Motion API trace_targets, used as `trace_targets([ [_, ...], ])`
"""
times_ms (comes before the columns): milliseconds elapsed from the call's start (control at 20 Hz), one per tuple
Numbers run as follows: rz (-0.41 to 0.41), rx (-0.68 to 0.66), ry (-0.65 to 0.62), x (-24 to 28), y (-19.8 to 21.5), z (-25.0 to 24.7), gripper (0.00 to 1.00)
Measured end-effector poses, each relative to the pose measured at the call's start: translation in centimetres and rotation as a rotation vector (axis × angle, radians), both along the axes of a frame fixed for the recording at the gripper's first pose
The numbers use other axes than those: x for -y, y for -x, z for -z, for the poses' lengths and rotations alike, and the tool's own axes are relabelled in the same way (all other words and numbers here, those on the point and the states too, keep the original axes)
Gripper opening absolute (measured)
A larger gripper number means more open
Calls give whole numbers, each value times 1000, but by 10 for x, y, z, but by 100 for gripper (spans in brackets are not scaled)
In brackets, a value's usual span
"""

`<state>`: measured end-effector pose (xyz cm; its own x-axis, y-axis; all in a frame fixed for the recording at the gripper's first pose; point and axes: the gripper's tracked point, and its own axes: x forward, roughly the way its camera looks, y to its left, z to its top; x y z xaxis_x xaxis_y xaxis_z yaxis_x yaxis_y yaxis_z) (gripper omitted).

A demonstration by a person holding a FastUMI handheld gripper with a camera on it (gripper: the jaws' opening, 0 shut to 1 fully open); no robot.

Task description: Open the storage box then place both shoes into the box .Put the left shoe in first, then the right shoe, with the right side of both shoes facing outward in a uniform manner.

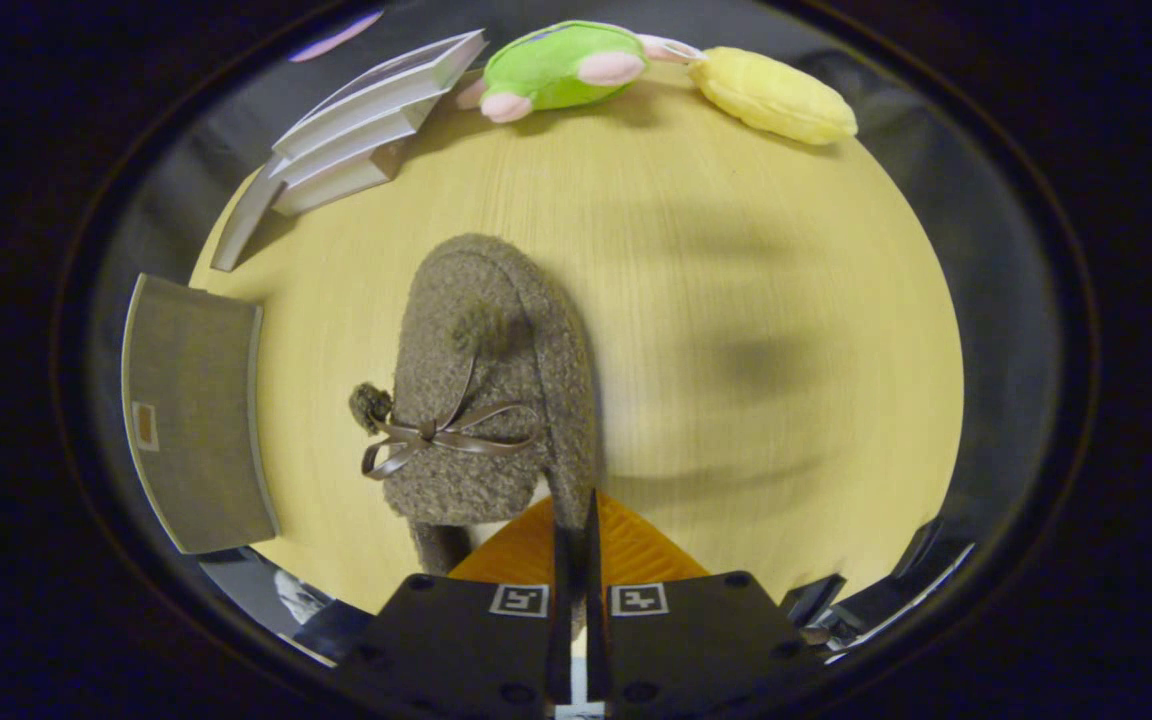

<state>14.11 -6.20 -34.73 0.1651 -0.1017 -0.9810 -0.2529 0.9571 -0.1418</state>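
**Slipper pinched at its rim, toe pointing away**

The gripper (577,545) is seen with its fingers drawn together, clamped on the right rim of the fuzzy brown slipper (481,390) at its heel opening. The slipper's long axis runs straight ahead of the fingers, toe to the far side, bow on top. It appears lifted above the round wooden table (756,250), though contact cannot be ruled out. The grey storage box (194,410) lies near left, so a leftward carry is judged to be needed. Stacked books (366,120) and plush toys (561,65) sit at the far edge
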Motion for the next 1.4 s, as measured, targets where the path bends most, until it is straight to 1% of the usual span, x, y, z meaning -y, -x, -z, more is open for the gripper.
trace_targets([
  [50, -5, 1, -14, 0, 0, 0, 4],
  [100, 1, 8, -27, 0, 0, 0, 4],
  [150, 23, 2, -45, 0, 2, -1, 4],
  [300, 133, -30, -110, -5, 15, -3, 4],
  [400, 161, -28, -136, -8, 18, -8, 4],
  [500, 192, -31, -183, -19, 23, -21, 4],
  [700, 236, -27, -341, -62, 27, -62, 4],
  [850, 216, -21, -415, -99, 34, -95, 4],
  [1150, 90, -38, -599, -213, 65, -155, 4],
  [1300, 19, -61, -656, -269, 85, -165, 4],
  [1400, -8, -75, -671, -302, 97, -160, 3],
])
